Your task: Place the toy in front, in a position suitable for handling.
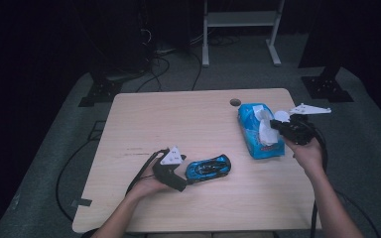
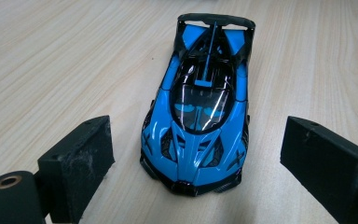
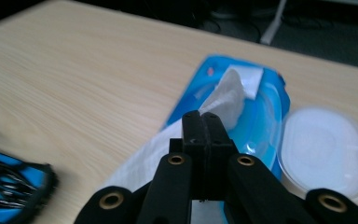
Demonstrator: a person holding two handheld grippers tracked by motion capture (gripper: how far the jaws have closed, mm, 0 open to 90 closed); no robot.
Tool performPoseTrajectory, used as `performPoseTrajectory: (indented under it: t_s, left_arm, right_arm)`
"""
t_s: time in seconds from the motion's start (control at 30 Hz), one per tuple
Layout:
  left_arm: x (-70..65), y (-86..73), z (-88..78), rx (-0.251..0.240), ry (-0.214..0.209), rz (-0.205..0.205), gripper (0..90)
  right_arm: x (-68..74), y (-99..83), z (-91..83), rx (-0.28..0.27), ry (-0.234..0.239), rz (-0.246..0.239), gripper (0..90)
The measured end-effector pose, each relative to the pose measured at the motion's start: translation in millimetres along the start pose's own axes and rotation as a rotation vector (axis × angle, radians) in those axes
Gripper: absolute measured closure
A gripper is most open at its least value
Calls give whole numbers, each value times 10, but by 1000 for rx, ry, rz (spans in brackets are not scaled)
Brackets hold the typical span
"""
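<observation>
Pinching a white wipe (image 3: 226,100) with its fingers clamped together, the right gripper (image 3: 204,122) pulls it from the blue wipes pack (image 1: 258,131) near the surface's (image 1: 178,119) right edge. Left gripper (image 2: 196,158) sits near the front edge, fingers apart around the blue toy car (image 2: 200,109).

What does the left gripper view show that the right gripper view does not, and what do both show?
Left gripper view alone: the whole blue toy car, its nose between the open fingers of the left gripper, which do not touch it. Right gripper view alone: the right gripper shut on a white wipe coming out of the blue wipe pack, whose clear lid is flipped open. Both share: the wooden table and the car, only a blurred corner in the right gripper view.
</observation>
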State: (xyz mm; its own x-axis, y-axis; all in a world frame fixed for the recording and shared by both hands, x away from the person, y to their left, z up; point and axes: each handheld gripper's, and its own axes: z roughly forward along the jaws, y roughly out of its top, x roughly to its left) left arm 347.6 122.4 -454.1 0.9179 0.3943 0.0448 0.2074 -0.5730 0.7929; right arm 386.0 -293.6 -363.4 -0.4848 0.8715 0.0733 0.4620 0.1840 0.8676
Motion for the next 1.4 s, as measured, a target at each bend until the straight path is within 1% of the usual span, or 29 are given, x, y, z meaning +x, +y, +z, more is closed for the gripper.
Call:
performPoseTrajectory:
  t_s: [0.03, 0.1, 0.17, 0.2, 0.27, 0.37, 0.43, 0.5, 0.53, 0.57, 0.6, 0.63, 0.67, 0.77, 0.8, 0.87, 0.93, 0.97, 1.0, 1.03, 1.07, 1.1, 1.17, 1.2, 1.23, 1.27, 1.33, 1.37, 1.4]
  left_arm:
    - [4, -7, 2, 0, 0, -5, 87]
    - [10, -16, 5, 6, -5, -10, 87]
    - [13, -18, -5, 8, -2, -4, 87]
    - [13, -18, -8, 1, 0, -7, 87]
    - [18, -18, -18, -5, -1, -7, 87]
    - [21, -21, -13, 2, -2, -9, 87]
    - [12, -24, -4, 4, -4, -4, 87]
    - [1, -21, 0, 7, -6, 3, 87]
    - [-3, -20, 2, 6, -7, 3, 87]
    - [-7, -18, 4, 4, -12, 1, 87]
    - [-6, -17, 4, 0, -18, -4, 87]
    - [-3, -18, 2, -6, -25, -11, 87]
    - [-1, -18, 2, -9, -28, -15, 87]
    - [2, -18, 2, -11, -31, -19, 88]
    - [4, -18, 8, -7, -31, -16, 87]
    - [2, -24, 26, 2, -32, -16, 88]
    - [4, -31, 46, 10, -36, -15, 91]
    - [9, -31, 49, 18, -37, -11, 96]
    - [12, -34, 52, 15, -45, -14, 128]
    - [17, -37, 62, 10, -50, -20, 135]
    - [25, -36, 68, 16, -53, -25, 135]
    - [35, -38, 76, 19, -57, -28, 135]
    - [52, -44, 91, 28, -62, -38, 135]
    - [55, -47, 94, 29, -60, -37, 134]
    - [52, -51, 97, 28, -55, -38, 132]
    - [49, -54, 100, 30, -48, -36, 118]
    - [47, -58, 96, 35, -39, -23, 102]
    - [48, -58, 94, 35, -38, -21, 101]
    - [50, -58, 94, 34, -41, -23, 101]
  right_arm:
    - [0, 0, 0, 0, 0, 0, 894]
    - [52, 62, -114, -36, 13, -20, 893]
    - [128, 116, -231, -56, 35, -35, 893]
    - [175, 129, -287, -63, 44, -45, 893]
    - [278, 124, -377, -67, 89, -65, 892]
    - [493, 60, -467, -47, 153, -120, 892]
    - [662, -9, -482, -13, 190, -162, 892]
    - [814, -93, -473, 22, 239, -185, 891]
    - [901, -146, -455, 48, 269, -198, 891]
    - [955, -175, -440, 65, 282, -205, 891]
    - [1028, -215, -415, 90, 306, -225, 891]
    - [1068, -235, -396, 109, 328, -231, 892]
    - [1119, -252, -364, 142, 359, -237, 891]
    - [1267, -280, -280, 215, 405, -285, 891]
    - [1305, -283, -246, 230, 405, -306, 891]
    - [1353, -282, -149, 261, 382, -341, 890]
    - [1356, -268, -13, 301, 396, -331, 889]
    - [1356, -262, 56, 311, 387, -329, 888]
    - [1357, -256, 130, 321, 384, -330, 888]
    - [1358, -252, 204, 326, 385, -329, 888]
    - [1363, -251, 276, 332, 390, -318, 888]
    - [1372, -254, 348, 341, 405, -314, 873]
    - [1418, -264, 451, 348, 433, -315, 822]
    - [1450, -270, 496, 354, 445, -321, 778]
    - [1471, -275, 515, 353, 441, -329, 727]
    - [1495, -287, 532, 340, 432, -346, 671]
    - [1527, -308, 526, 313, 437, -370, 591]
    - [1531, -317, 502, 284, 433, -378, 570]
    - [1529, -321, 487, 267, 439, -379, 549]
